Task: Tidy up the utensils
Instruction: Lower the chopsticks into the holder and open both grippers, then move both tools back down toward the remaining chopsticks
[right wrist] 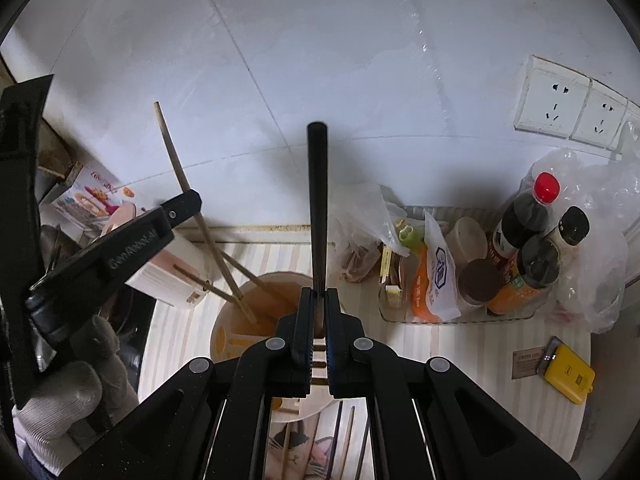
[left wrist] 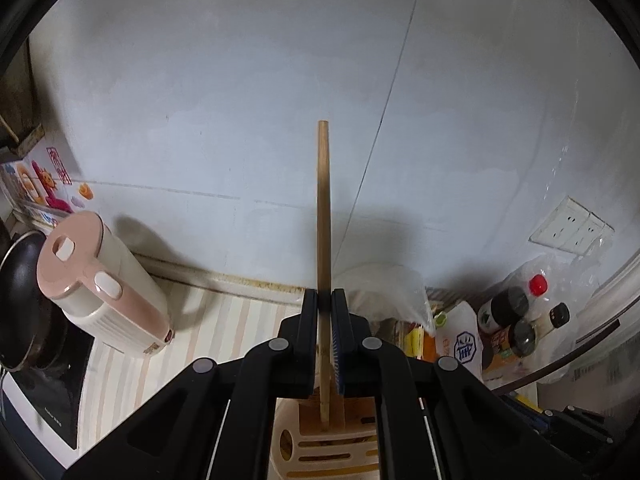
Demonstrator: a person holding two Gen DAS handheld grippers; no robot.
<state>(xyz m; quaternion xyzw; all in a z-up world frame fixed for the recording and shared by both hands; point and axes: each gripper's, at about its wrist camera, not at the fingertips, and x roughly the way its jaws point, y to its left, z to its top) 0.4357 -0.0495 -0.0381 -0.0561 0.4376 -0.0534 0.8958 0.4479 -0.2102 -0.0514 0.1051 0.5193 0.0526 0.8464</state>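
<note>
The left tool (left wrist: 325,300) is clamped on a pale wooden chopstick (left wrist: 323,208), a slim round stick of plain light-brown wood held upright, its lower end reaching down into the cream slotted utensil holder (left wrist: 332,452). The right tool (right wrist: 319,300) is closed around a black chopstick (right wrist: 317,200), matte and dark with a blunt top, also upright over the same holder (right wrist: 240,300). Inside it more wooden chopsticks (right wrist: 224,276) lean toward its left rim. The holder stands on the striped tabletop (right wrist: 440,344), near the back edge, between a pink kettle (left wrist: 100,280) and a tray of sauce bottles (right wrist: 520,240).
</note>
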